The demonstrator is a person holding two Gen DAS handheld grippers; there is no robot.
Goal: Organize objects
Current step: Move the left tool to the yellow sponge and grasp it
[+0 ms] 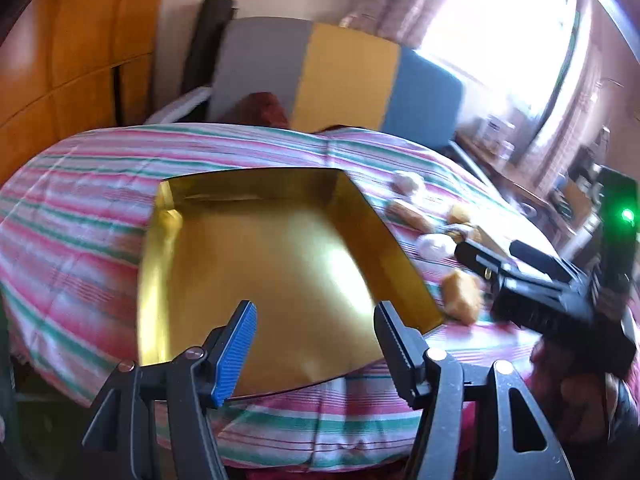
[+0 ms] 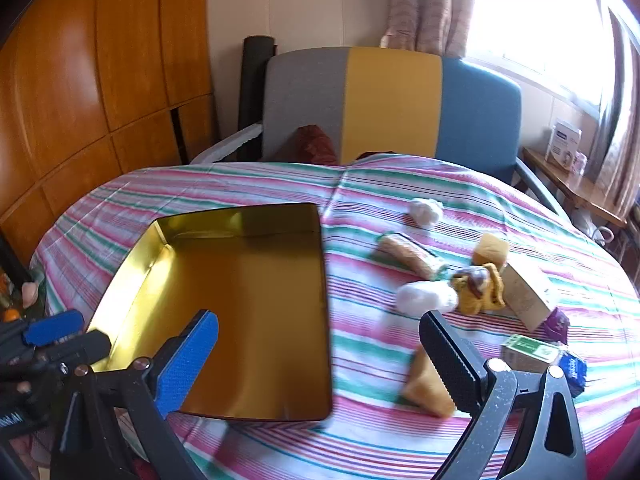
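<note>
While both grippers hover with jaws wide and empty, the gold tin (image 2: 240, 304) lies empty on the striped cloth (image 2: 380, 440).
Right gripper (image 2: 320, 354) should drop onto the near yellow block (image 2: 424, 388) beside the tin; only the right view shows the green carton (image 2: 528, 350), only the left view the left gripper (image 1: 316, 344) over the tin.

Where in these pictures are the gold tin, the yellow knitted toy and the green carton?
gold tin (image 2: 248, 300): right wrist view, on its bare floor.
yellow knitted toy (image 2: 478, 290): right wrist view, on its body.
green carton (image 2: 530, 350): right wrist view, on its top face.
</note>
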